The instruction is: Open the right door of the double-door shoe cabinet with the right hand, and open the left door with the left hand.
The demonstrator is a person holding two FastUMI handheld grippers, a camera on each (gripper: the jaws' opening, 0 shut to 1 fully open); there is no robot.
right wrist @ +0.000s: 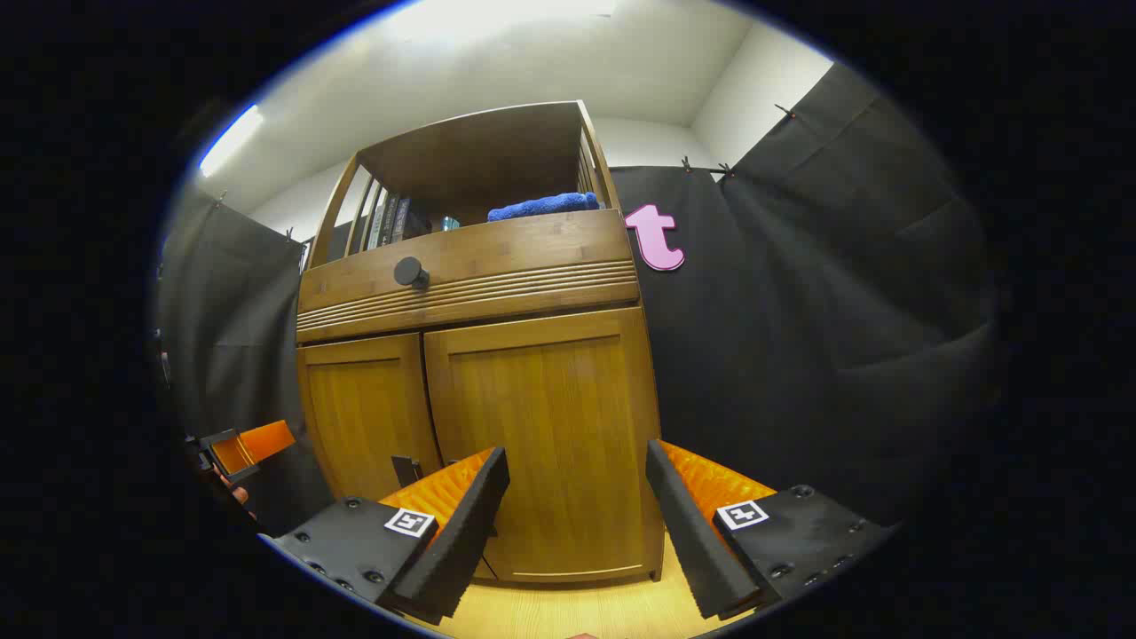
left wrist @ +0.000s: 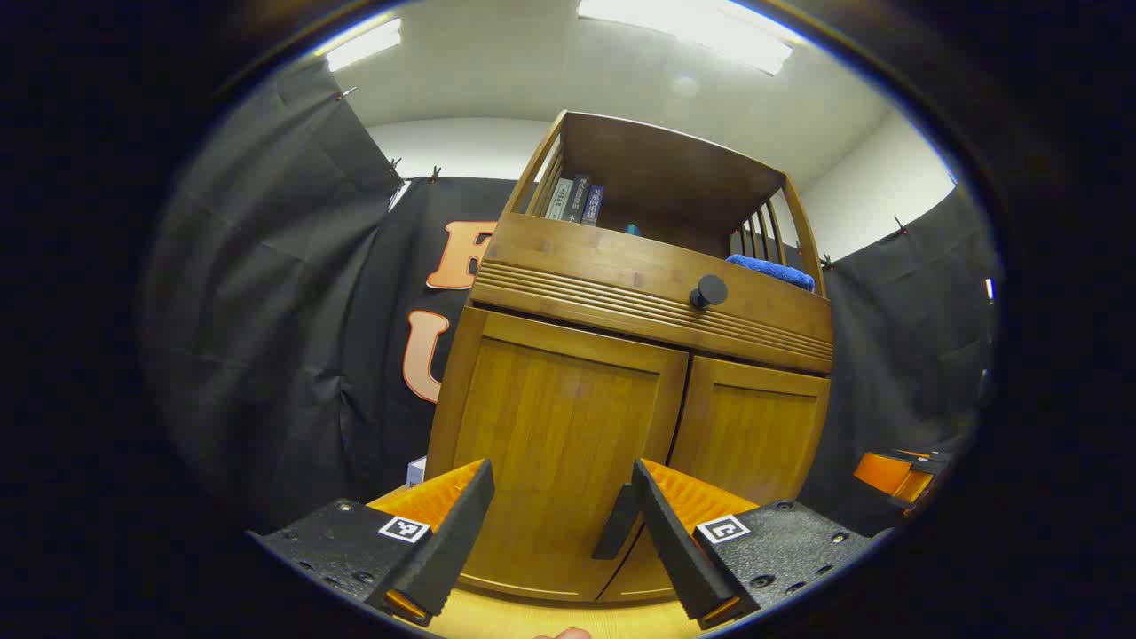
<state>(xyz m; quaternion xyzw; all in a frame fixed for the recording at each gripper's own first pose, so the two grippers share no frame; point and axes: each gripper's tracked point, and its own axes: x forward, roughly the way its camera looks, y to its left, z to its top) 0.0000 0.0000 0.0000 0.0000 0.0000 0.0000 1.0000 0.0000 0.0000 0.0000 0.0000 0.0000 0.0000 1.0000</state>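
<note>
Book [left wrist: 575,199] spines on the top shelf too small to read. Door handle [left wrist: 616,524] half hidden behind a finger [left wrist: 674,546]. Other gripper [left wrist: 901,477] cut off at the edge, jaws unclear.

cabinet [right wrist: 479,266] is wood all over with a warm grain, satiny sheen on both doors, and a ribbed band on the drawer front; its knob [right wrist: 410,272] looks matt. Blue towel [right wrist: 541,207] on the shelf is fuzzy cloth. Booth wall [right wrist: 799,293] is matt creased fabric, floor [right wrist: 577,612] is pale smooth wood
</note>
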